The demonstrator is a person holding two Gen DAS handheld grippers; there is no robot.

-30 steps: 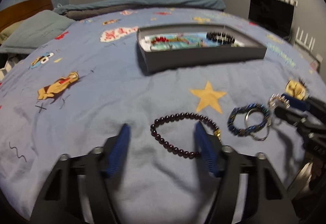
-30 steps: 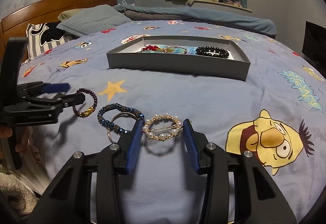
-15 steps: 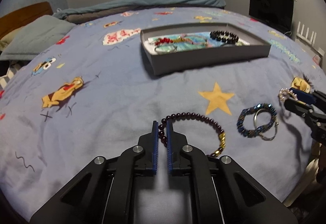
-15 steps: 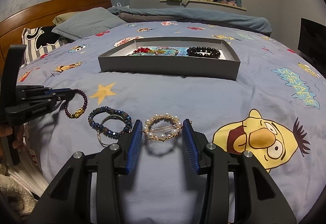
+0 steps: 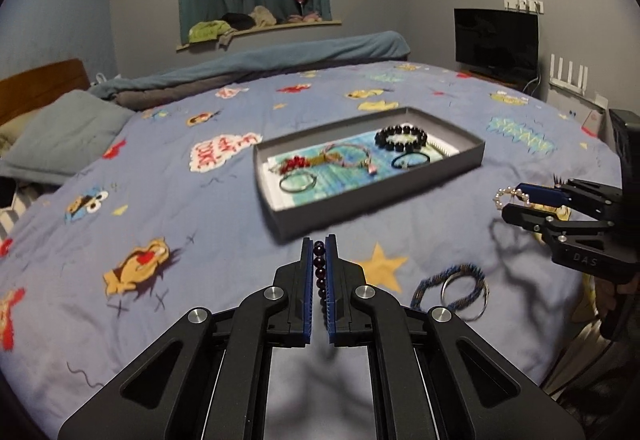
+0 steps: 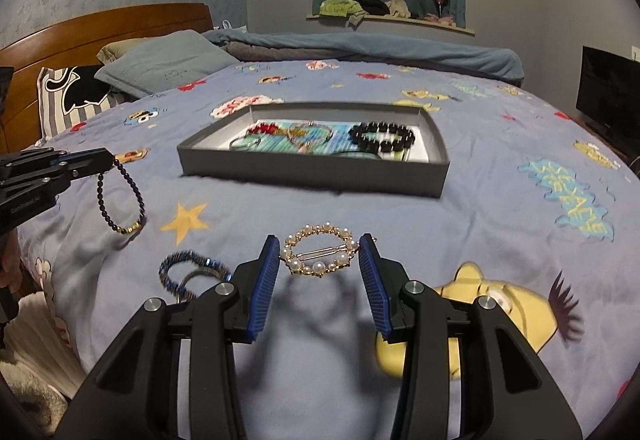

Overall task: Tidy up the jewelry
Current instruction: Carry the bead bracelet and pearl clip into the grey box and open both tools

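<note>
On the bed (image 6: 500,200): tray (image 6: 312,170) in the middle, holding several bracelets. Nearer, left of the pearl hair clip (image 6: 320,254), a beaded bracelet (image 6: 180,274) over a ring. Pillows at far left, TV at far right.

My bed (image 6: 500,200) wears a blue cover printed with cartoon figures and yellow stars. On it lie a shallow grey tray (image 6: 312,172) holding jewelry near the middle, a blue beaded bracelet (image 5: 450,286) with a metal ring close to the near edge, a grey-blue pillow (image 6: 168,60) by the wooden headboard, and a rolled blue blanket (image 6: 360,48) along the far side.
</note>
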